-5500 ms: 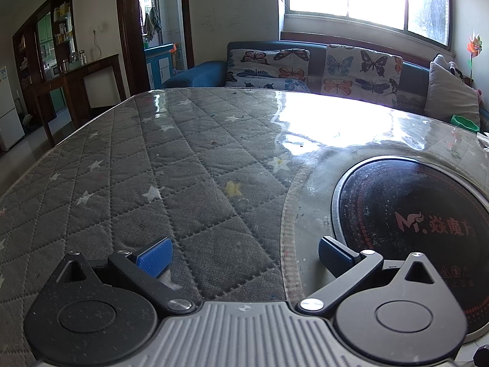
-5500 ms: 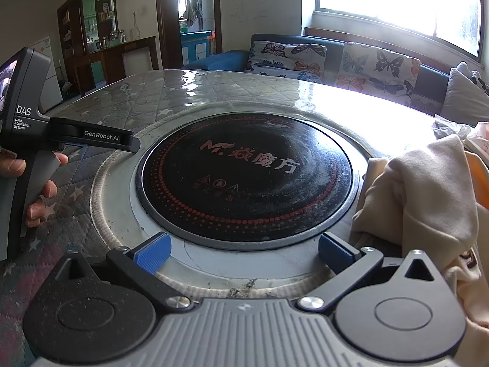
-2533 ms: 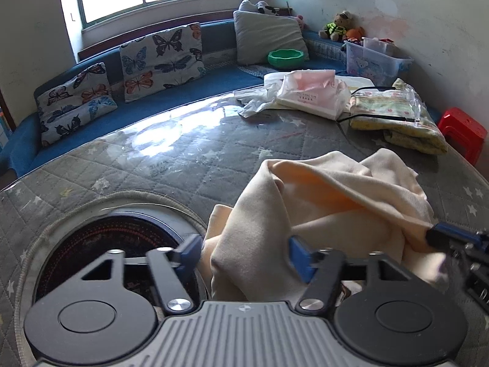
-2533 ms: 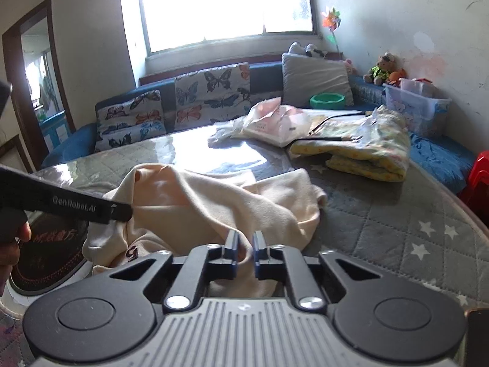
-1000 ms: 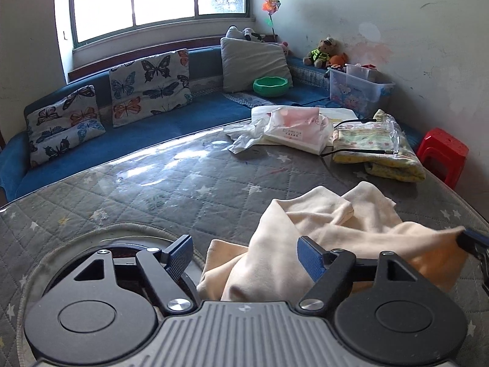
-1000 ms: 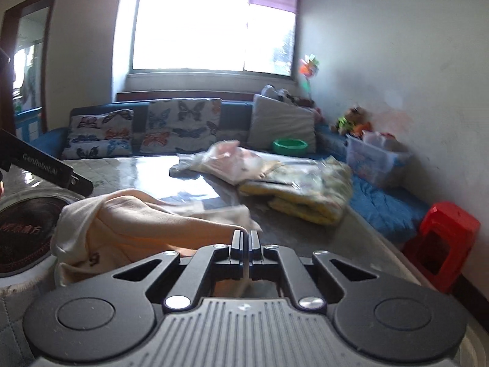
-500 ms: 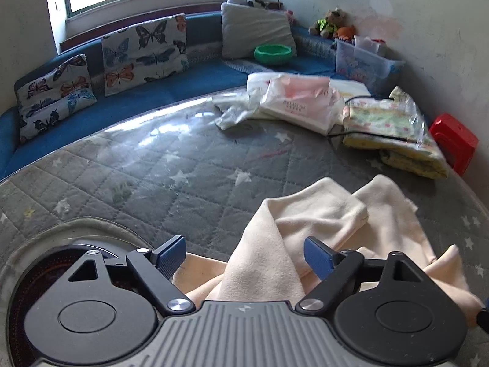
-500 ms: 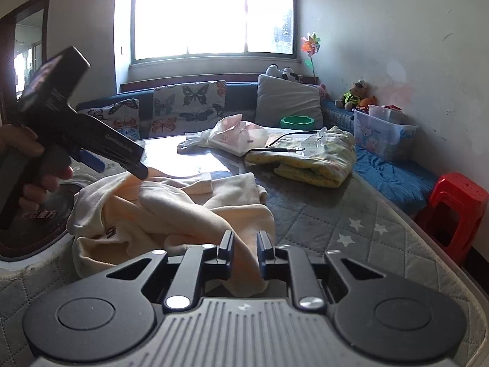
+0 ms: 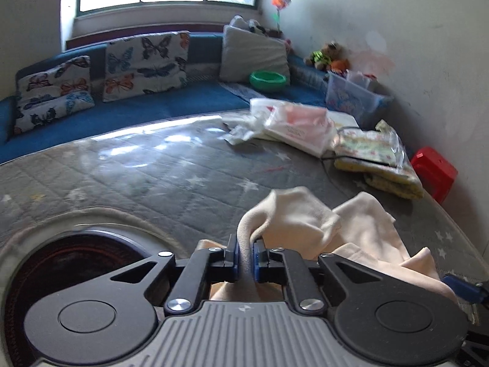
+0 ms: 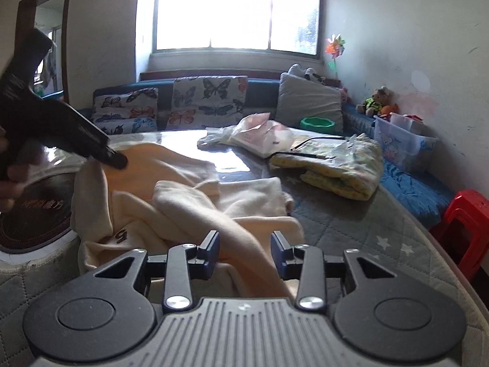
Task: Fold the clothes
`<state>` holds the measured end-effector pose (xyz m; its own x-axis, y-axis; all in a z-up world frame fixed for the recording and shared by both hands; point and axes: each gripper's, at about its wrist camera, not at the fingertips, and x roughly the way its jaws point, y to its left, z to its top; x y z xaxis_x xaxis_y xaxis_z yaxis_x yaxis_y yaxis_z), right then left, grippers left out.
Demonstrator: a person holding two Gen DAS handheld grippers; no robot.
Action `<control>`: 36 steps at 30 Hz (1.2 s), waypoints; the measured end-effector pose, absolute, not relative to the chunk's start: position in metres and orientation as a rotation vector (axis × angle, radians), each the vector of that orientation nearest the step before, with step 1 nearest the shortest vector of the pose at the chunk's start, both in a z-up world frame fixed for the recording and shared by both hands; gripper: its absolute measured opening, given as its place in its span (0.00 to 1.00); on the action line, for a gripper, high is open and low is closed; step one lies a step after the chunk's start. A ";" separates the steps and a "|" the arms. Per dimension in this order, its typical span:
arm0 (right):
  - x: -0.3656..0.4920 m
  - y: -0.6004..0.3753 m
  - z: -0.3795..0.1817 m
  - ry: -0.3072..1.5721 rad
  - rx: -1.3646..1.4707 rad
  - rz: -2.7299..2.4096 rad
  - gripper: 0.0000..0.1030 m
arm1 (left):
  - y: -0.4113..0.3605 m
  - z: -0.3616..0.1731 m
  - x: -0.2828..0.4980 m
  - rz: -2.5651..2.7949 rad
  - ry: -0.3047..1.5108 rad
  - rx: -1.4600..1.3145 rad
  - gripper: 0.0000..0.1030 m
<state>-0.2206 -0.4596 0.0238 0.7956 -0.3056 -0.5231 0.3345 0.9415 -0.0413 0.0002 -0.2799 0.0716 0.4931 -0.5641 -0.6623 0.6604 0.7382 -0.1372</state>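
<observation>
A crumpled cream garment point(image 9: 360, 232) lies on the round quilted table point(image 9: 152, 183), beside the black hob point(image 9: 61, 263). My left gripper point(image 9: 244, 255) is shut on an upright fold of the garment at its near left edge. In the right wrist view the garment point(image 10: 189, 202) spreads from the hob toward the table's middle. My right gripper point(image 10: 245, 249) is opening, and a loose ridge of the cloth runs between its parted blue pads point(image 10: 211, 249) without being pinched. One blue fingertip of the right gripper shows at the lower right of the left wrist view.
Plastic bags point(image 9: 299, 122) and a folded yellow blanket point(image 10: 336, 165) lie at the table's far right. A red stool point(image 10: 464, 226) stands beside the table. Behind it is a blue sofa point(image 9: 152, 110) with butterfly cushions, a green bowl point(image 9: 268, 79) and a storage box point(image 10: 403, 143). A person's hand point(image 10: 9, 180) holds the left tool.
The left jaws, wide open half a second ago, have closed on a fold of the cream garment. The right jaws, shut on the cloth a second ago, have parted.
</observation>
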 end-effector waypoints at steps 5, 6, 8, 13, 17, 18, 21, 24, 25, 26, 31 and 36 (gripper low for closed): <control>-0.218 -0.451 0.024 0.527 0.077 -0.318 0.16 | -0.218 0.086 -0.005 -0.658 0.702 0.077 0.09; -0.219 -0.450 0.025 0.517 0.081 -0.316 0.12 | -0.205 0.087 -0.006 -0.642 0.700 0.064 0.09; -0.221 -0.448 0.028 0.500 0.086 -0.315 0.09 | -0.180 0.088 -0.010 -0.611 0.693 0.049 0.09; -0.230 -0.447 0.037 0.462 0.074 -0.334 0.03 | -0.128 0.087 -0.030 -0.549 0.691 0.040 0.09; -0.237 -0.448 0.040 0.484 0.108 -0.298 0.08 | -0.091 0.081 -0.046 -0.495 0.713 0.020 0.09; -0.238 -0.445 0.040 0.492 0.127 -0.264 0.10 | -0.082 0.080 -0.050 -0.483 0.718 0.012 0.09; -0.236 -0.428 0.041 0.510 0.133 -0.158 0.28 | -0.060 0.078 -0.062 -0.450 0.727 -0.001 0.09; -0.225 -0.397 0.042 0.517 0.079 -0.055 0.37 | -0.043 0.076 -0.075 -0.427 0.733 -0.021 0.09; -0.219 -0.386 0.042 0.525 0.061 -0.017 0.38 | -0.038 0.076 -0.080 -0.420 0.732 -0.028 0.09; -0.214 -0.376 0.040 0.535 0.049 0.013 0.40 | -0.033 0.074 -0.085 -0.416 0.730 -0.035 0.09; -0.188 -0.330 0.023 0.607 -0.015 0.113 0.45 | -0.010 0.072 -0.110 -0.378 0.722 -0.061 0.10; -0.183 -0.306 0.010 0.639 -0.050 0.139 0.13 | 0.008 0.063 -0.126 -0.341 0.753 -0.060 0.11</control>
<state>-0.1832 -0.3059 0.0098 0.7938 0.1139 -0.5974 -0.1447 0.9895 -0.0036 -0.1262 0.0078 0.0632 0.6775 -0.3249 -0.6598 0.2822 0.9433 -0.1747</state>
